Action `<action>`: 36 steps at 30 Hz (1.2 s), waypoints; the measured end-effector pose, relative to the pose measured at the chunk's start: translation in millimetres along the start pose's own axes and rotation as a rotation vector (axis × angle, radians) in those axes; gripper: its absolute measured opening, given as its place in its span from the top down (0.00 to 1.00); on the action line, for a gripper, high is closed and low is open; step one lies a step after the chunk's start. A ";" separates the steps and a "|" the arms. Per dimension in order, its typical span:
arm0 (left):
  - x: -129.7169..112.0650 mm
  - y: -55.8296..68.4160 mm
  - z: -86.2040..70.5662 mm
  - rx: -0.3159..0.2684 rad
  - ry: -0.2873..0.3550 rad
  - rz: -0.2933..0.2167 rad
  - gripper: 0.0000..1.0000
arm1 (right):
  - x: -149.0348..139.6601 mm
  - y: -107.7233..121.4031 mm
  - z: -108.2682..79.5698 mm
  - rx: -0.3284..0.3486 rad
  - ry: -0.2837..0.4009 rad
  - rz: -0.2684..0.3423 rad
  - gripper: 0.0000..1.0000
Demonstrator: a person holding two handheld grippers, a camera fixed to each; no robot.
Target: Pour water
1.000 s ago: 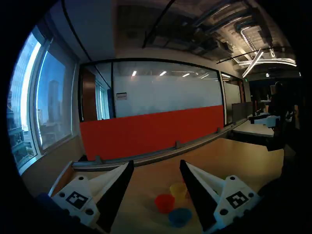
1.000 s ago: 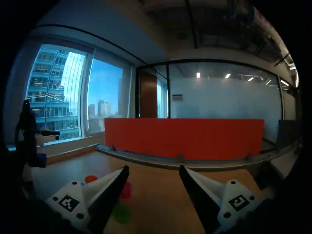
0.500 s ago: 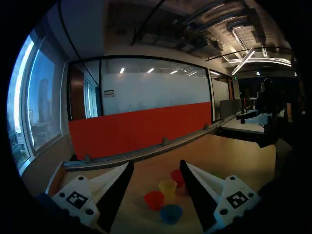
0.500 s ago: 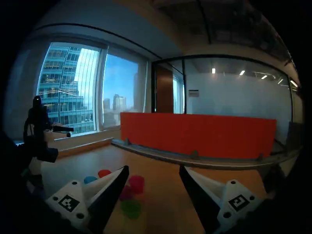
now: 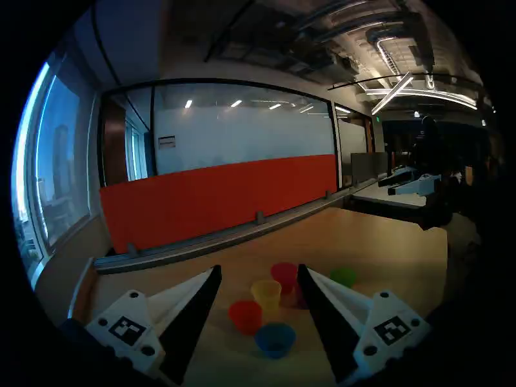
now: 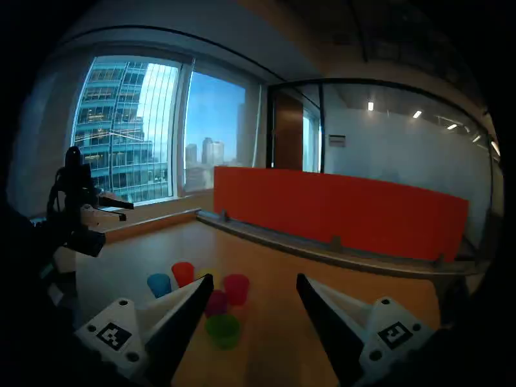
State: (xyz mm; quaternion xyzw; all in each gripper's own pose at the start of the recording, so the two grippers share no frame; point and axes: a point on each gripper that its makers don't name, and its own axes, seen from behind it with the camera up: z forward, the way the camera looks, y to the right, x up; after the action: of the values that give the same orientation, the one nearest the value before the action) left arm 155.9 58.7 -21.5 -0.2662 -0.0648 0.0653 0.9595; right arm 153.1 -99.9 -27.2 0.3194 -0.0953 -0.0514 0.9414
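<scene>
- Left gripper [image 5: 258,268]: jaws spread wide, empty. Over the last second the cups [image 5: 266,291] have risen into view between them, so the approach is under way.
- Between those jaws: orange cup [image 5: 246,316], yellow cup [image 5: 266,297], blue cup [image 5: 275,338], red cup [image 5: 284,273]; green cup [image 5: 343,276] lies past the right jaw.
- Right gripper [image 6: 253,278]: jaws also spread, empty; the cups sit by its left jaw's tip.
- Small, smooth, tapered plastic on a matte wooden desk [image 5: 387,251]; I cannot tell which holds water.
</scene>
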 end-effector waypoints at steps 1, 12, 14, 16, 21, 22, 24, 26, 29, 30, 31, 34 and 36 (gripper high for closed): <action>-2.9 1.7 -0.4 -0.005 -0.005 0.002 0.13 | -2.6 -1.7 1.0 0.005 -0.006 -0.001 0.00; -42.8 18.0 -1.8 -0.054 -0.069 0.021 0.13 | -29.1 -11.5 12.7 0.039 -0.066 -0.015 0.00; -50.3 19.2 -0.7 -0.060 -0.081 0.013 0.13 | -33.4 -13.9 14.6 0.046 -0.074 -0.019 0.00; -58.2 20.4 0.5 -0.066 -0.093 0.005 0.13 | -38.4 -15.4 16.8 0.051 -0.084 -0.025 0.00; -78.6 22.6 3.3 -0.075 -0.128 -0.006 0.13 | -52.7 -16.0 22.9 0.048 -0.114 -0.038 0.00; -83.2 23.2 3.6 -0.077 -0.137 -0.007 0.13 | -56.1 -16.8 24.2 0.050 -0.120 -0.042 0.00; -91.5 24.4 4.2 -0.081 -0.153 -0.009 0.13 | -62.2 -18.2 26.4 0.052 -0.131 -0.048 0.00; -100.7 26.9 5.0 -0.089 -0.172 -0.011 0.13 | -67.9 -19.7 28.8 0.057 -0.140 -0.050 0.00; -112.9 29.8 5.8 -0.098 -0.200 -0.012 0.13 | -73.3 -22.1 32.3 0.064 -0.147 -0.047 0.00; -116.7 30.7 6.0 -0.101 -0.209 -0.012 0.13 | -74.7 -22.8 33.5 0.066 -0.149 -0.046 0.00; -120.7 31.5 6.5 -0.103 -0.218 -0.011 0.13 | -76.4 -23.4 34.9 0.069 -0.151 -0.043 0.00; -132.0 34.0 7.6 -0.111 -0.244 -0.010 0.13 | -81.3 -24.8 38.5 0.076 -0.156 -0.038 0.00; -139.1 35.7 8.3 -0.116 -0.263 -0.010 0.13 | -84.7 -25.4 40.6 0.079 -0.162 -0.036 0.00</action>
State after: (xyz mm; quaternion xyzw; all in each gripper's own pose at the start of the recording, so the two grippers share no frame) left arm 14.5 71.1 -45.4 -0.3100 -0.1950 0.0909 0.9261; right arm 60.9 -130.6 -23.5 0.3528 -0.1672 -0.0900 0.9162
